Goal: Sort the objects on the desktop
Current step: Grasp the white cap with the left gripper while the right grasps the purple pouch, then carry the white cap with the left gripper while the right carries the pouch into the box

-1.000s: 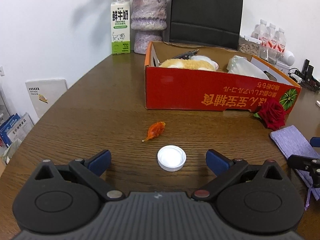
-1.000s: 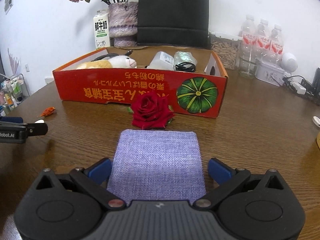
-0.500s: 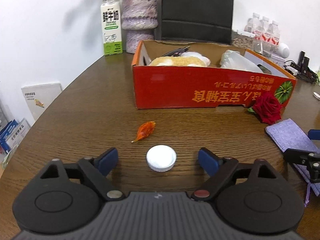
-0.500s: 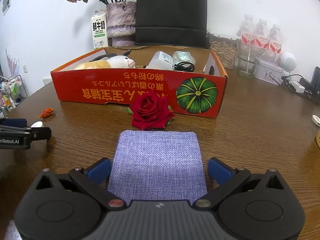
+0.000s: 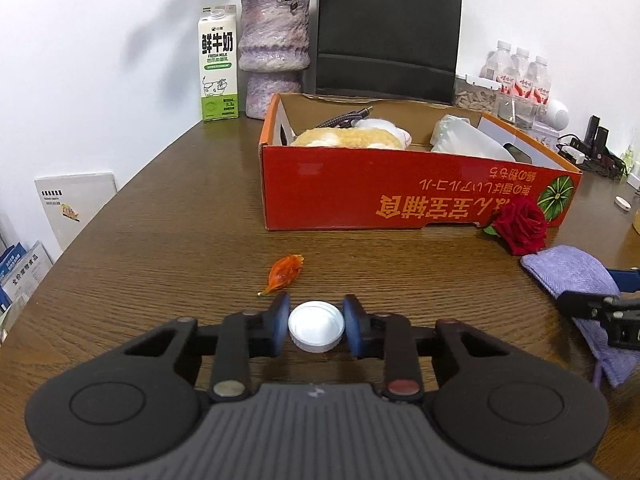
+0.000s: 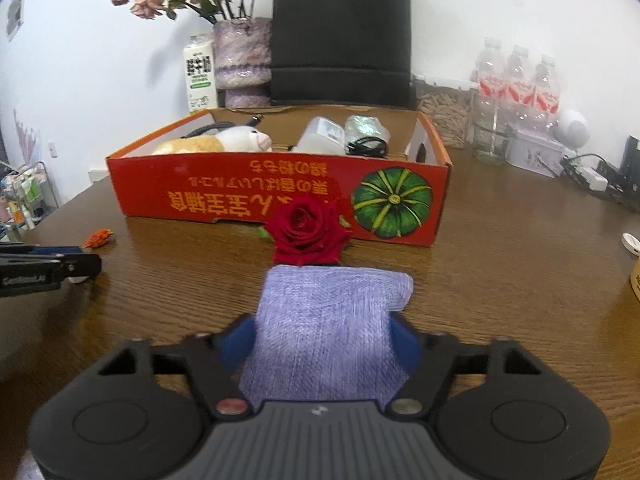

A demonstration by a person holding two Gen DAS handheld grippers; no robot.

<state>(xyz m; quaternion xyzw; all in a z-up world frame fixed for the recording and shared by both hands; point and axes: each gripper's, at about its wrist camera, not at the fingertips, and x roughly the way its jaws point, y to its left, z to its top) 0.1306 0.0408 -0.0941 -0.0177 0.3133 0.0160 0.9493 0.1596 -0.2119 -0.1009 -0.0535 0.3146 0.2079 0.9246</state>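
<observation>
My left gripper (image 5: 316, 330) is shut on a white round cap (image 5: 316, 326) lying on the wooden table. An orange dried petal (image 5: 285, 270) lies just beyond it. My right gripper (image 6: 320, 344) is shut on a purple cloth pouch (image 6: 328, 320), which bunches between the blue pads. A red rose (image 6: 308, 230) lies just past the pouch, against the red cardboard box (image 6: 248, 196). The box holds a plush toy (image 6: 224, 142), a cable and plastic packets. The pouch (image 5: 572, 272) and rose (image 5: 522, 224) also show at right in the left wrist view.
Behind the box stand a milk carton (image 5: 218, 64), a purple vase (image 5: 274, 52) with dried flowers and a black paper bag (image 5: 388, 32). Water bottles (image 6: 516, 84), a jar, a tin and cables sit at the back right. A small white disc (image 6: 631, 242) lies at the right edge.
Both grippers have closed: the left on the white cap, the right on the purple pouch, which now bunches up. Both cameras have tilted up slightly.
</observation>
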